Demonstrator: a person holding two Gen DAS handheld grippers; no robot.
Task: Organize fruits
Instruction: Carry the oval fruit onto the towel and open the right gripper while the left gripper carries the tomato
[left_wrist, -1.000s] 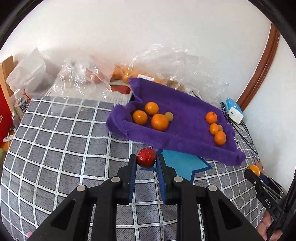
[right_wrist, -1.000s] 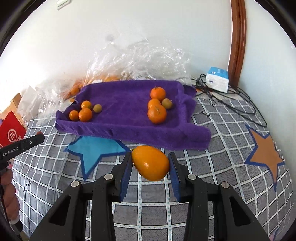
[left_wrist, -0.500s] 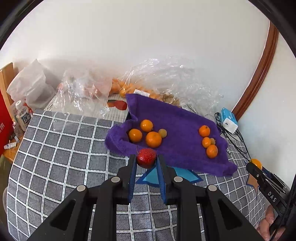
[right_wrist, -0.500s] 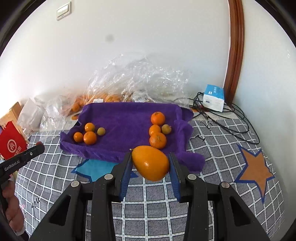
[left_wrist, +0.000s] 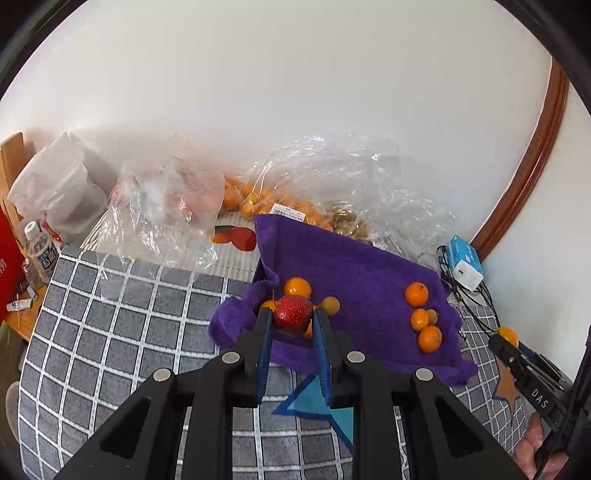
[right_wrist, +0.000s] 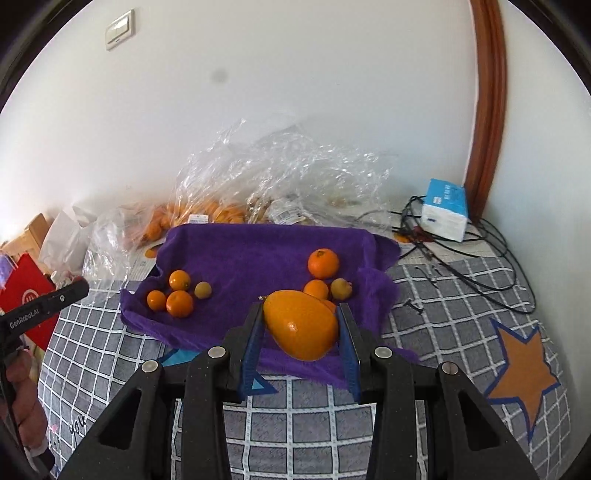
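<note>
My left gripper (left_wrist: 293, 318) is shut on a red strawberry (left_wrist: 291, 314), held in the air above the near left edge of the purple towel (left_wrist: 354, 266). My right gripper (right_wrist: 301, 320) is shut on a large orange mango (right_wrist: 301, 329), hanging over the towel's (right_wrist: 255, 258) near edge. On the towel lie two groups of small oranges: one on the left (right_wrist: 179, 293) and one on the right (right_wrist: 323, 263). Some fruit of each group is hidden behind the held fruit.
Clear plastic bags (right_wrist: 280, 177) with more oranges lie behind the towel against the wall. A blue-white box (right_wrist: 445, 209) and black cables (right_wrist: 480, 254) sit at the right. A red box (right_wrist: 27, 306) and a water bottle (left_wrist: 38, 247) stand at the left. A grey checked cloth (left_wrist: 110, 332) covers the table.
Both grippers have risen and pulled back with their fruit, so the towel sits lower and smaller in both views. Their grips are unchanged.
</note>
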